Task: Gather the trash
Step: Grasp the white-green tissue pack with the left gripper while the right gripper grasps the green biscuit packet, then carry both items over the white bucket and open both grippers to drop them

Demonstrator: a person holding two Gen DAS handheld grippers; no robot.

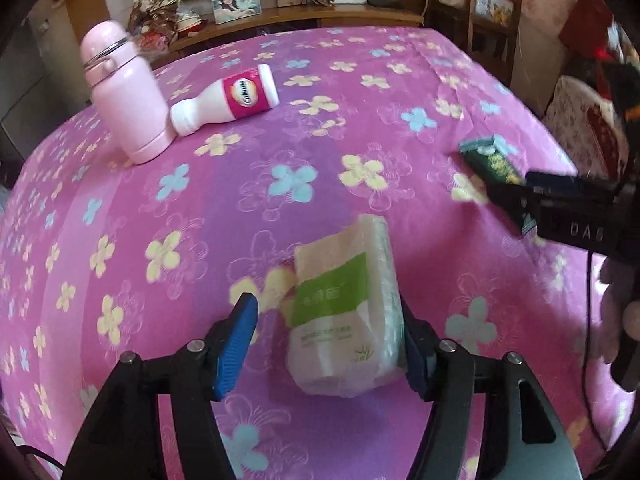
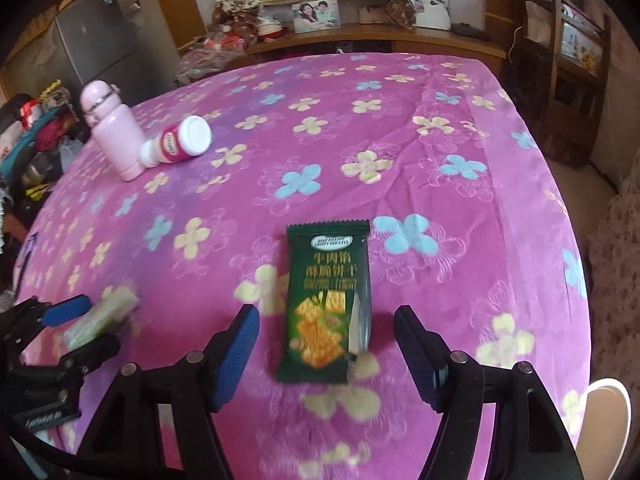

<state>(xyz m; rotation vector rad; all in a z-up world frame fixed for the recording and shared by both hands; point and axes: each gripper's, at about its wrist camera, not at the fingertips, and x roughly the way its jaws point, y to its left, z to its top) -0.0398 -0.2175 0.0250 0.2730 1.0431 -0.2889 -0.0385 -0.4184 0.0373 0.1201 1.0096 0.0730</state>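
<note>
The left gripper stands wide apart around a white-and-green plastic tissue pack lying low in the centre of the left wrist view; the right-hand pad looks to be touching or just beside the pack's edge, while the other blue pad is apart from it, so nothing is gripped. The right gripper is likewise spread wide around a dark green foil biscuit wrapper, low centre of its view, with neither pad touching it. Both items lie flat on the pink flowered cloth.

To close well, each gripper likely needs centring first, so both pads meet the item evenly. The wrapper is thin and flat, so the fingertips should probably press down into the soft cloth and pinch its edges.

At upper left a pink lidded flask stands upright, its contents hidden. A white bottle with a magenta label lies capped on its side, touching it. No bin shows.
</note>
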